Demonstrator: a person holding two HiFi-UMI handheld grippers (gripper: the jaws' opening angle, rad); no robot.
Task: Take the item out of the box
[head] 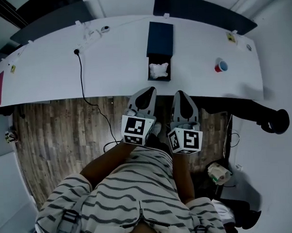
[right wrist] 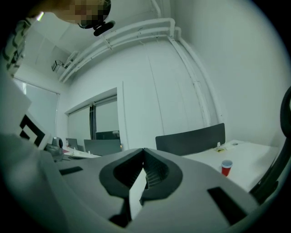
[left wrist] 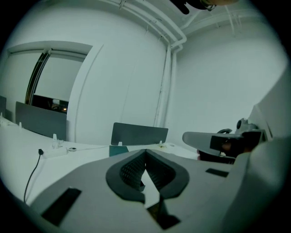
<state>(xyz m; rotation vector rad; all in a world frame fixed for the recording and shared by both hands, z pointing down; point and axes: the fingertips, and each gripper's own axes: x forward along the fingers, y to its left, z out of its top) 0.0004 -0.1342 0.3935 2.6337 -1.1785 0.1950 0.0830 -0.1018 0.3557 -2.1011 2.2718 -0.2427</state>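
- You are standing at the very start of the job, as far as I can judge: the item (head: pixel 158 69), a white crumpled-looking lump, is lying inside the box (head: pixel 159 58), and neither tool is touching it.
- The box is sitting open on the table (head: pixel 110 57), near the front edge and roughly in line with your body. Its dark lid (head: pixel 160 39) is lying flat behind it, so nothing is covering the item.
- The whole task is waiting to be done: reaching in, gripping the item and lifting it clear of the box walls.
- You are holding the left gripper (head: pixel 146 95) low and close to your torso, short of the table edge and over the wooden floor, with its nose pointing forward toward the box.
- Its jaws are meeting at the tips with nothing between them; its own view is looking out level across the tabletop.
- You are carrying the right gripper (head: pixel 182 99) just beside the left one, parallel to it and at about the same height, also short of the table.
- Its jaws are likewise pressing together at the tips and gripping nothing.
- A red cup (head: pixel 221 66) is standing well off to the right of the box, and a black cable (head: pixel 81 77) is trailing over the table's left part; neither seems to be crowding your reach.
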